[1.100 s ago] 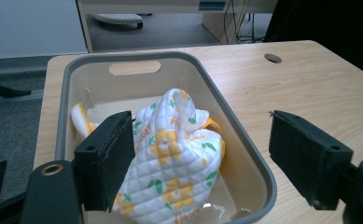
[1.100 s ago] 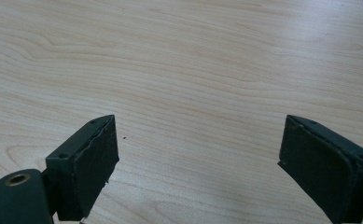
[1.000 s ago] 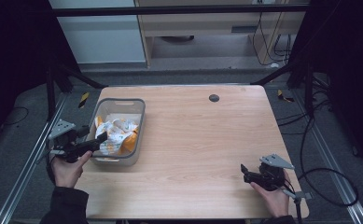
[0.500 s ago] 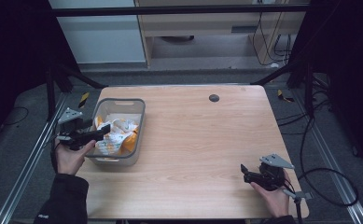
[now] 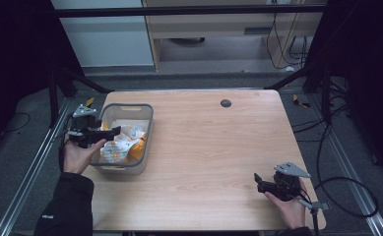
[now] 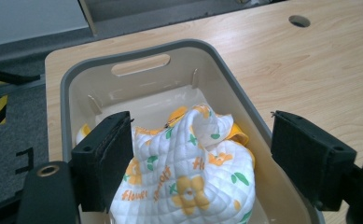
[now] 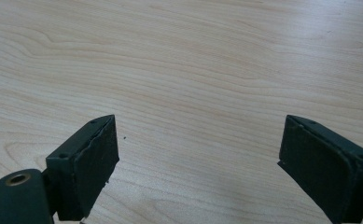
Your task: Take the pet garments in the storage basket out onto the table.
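A grey plastic bin (image 5: 145, 116) (image 6: 226, 65) stands at the table's left side. In it lies a crumpled white quilted cloth (image 5: 121, 145) (image 6: 188, 182) printed with yellow flowers and green leaves. My left gripper (image 5: 111, 132) (image 6: 207, 163) hovers open over the bin's left rim, its jaws wide apart above the cloth and holding nothing. My right gripper (image 5: 259, 182) (image 7: 195, 154) rests open near the table's front right corner, with bare wood between its jaws.
The wooden table (image 5: 213, 142) has a round cable hole (image 5: 225, 103) (image 6: 299, 20) at the back. Dark frame posts and cables stand around the table. A cable (image 5: 346, 196) loops on the floor at the right.
My left gripper has risen and moved away from me along the bin's left side, staying open. The right gripper has not moved.
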